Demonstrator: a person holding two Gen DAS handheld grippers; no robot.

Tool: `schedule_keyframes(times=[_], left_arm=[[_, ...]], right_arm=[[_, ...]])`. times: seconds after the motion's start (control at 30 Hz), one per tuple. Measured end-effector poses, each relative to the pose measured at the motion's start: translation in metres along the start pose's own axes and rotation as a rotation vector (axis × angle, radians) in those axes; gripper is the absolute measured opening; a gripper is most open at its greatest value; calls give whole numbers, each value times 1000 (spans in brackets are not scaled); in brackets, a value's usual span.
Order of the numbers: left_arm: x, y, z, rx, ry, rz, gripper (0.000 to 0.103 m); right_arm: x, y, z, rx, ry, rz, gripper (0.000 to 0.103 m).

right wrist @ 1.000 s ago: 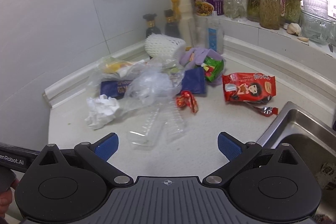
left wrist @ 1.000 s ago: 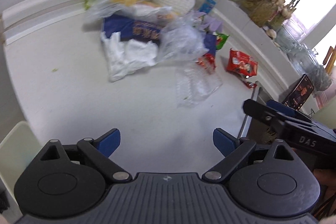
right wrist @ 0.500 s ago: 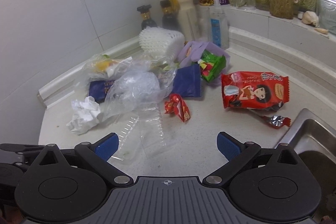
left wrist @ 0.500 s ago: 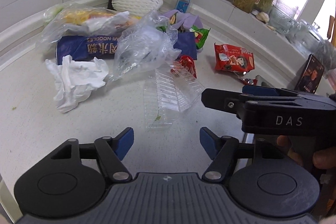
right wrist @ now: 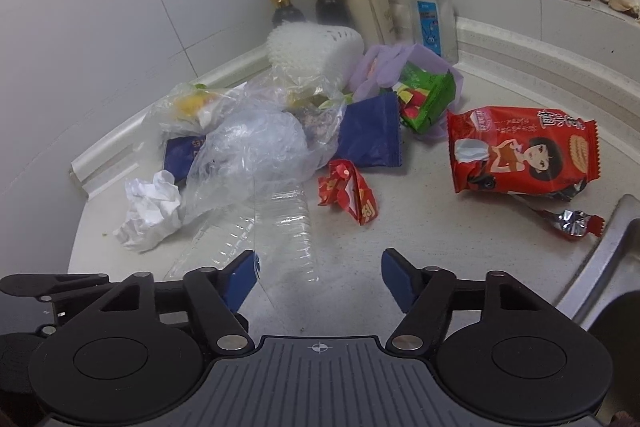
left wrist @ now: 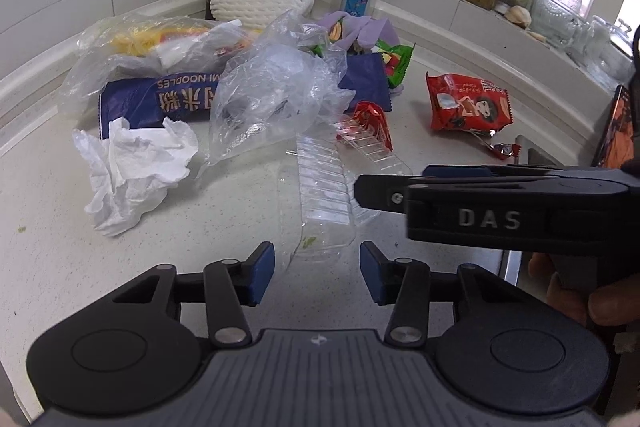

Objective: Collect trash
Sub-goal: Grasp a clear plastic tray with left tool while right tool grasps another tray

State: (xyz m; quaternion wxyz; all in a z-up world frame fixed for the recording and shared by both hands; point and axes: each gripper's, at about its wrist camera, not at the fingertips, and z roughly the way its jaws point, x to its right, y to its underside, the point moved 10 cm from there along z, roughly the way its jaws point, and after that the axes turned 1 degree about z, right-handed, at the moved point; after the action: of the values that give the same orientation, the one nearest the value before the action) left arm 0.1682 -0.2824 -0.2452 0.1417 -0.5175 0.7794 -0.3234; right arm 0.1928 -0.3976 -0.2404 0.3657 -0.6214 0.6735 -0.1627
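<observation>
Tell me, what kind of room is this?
Most likely a home kitchen: a white countertop littered with wrappers, the steel sink at its right edge, and dark sauce bottles standing against the tiled wall.

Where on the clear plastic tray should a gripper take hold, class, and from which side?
Grip the clear plastic tray at its near end wall, coming from the counter's front edge. It lies flat and long, that thin upright edge pointing at the left gripper, whose closing jaws already straddle it without pressing.
</observation>
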Motion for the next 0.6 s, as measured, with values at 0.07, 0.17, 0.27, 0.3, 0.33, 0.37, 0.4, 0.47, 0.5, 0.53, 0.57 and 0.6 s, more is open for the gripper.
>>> schedule_keyframes(times=[0.07, 0.17, 0.27, 0.3, 0.33, 0.37, 0.4, 0.47, 0.5, 0.53, 0.57, 0.6], left_arm=[[2, -1, 1, 7, -8, 19, 43], [4, -2, 3, 14, -19, 32, 38], [4, -3, 4, 23, -31, 42, 30], [4, -3, 4, 24, -30, 48, 27], [4, -4, 3, 24, -28, 52, 27], [4, -4, 2, 27, -27, 55, 26], [4, -4, 1, 29, -26, 58, 25], [3, -4, 0, 31, -24, 59, 21], [2, -4, -1, 31, -22, 59, 14], [2, -4, -2, 28, -22, 57, 15], [1, -3, -2, 26, -21, 53, 15], [0, -3, -4, 26, -18, 49, 15]], right_arm=[[-2, 0, 3, -6, -7, 2, 56], [-4, 1, 7, -13, -24, 11, 47], [-8, 1, 9, -14, -36, 8, 37], [-9, 1, 9, -13, -38, 8, 32], [-9, 1, 9, -12, -38, 8, 29], [-10, 0, 8, -9, -36, 7, 26], [-10, 0, 7, -4, -35, 6, 26], [-11, -1, 4, 7, -30, 5, 25], [-11, -2, 2, 12, -27, 4, 23], [-10, -3, 1, 17, -22, 3, 21], [-10, -3, -1, 19, -15, 4, 17], [-8, -3, -2, 22, -7, 7, 16]])
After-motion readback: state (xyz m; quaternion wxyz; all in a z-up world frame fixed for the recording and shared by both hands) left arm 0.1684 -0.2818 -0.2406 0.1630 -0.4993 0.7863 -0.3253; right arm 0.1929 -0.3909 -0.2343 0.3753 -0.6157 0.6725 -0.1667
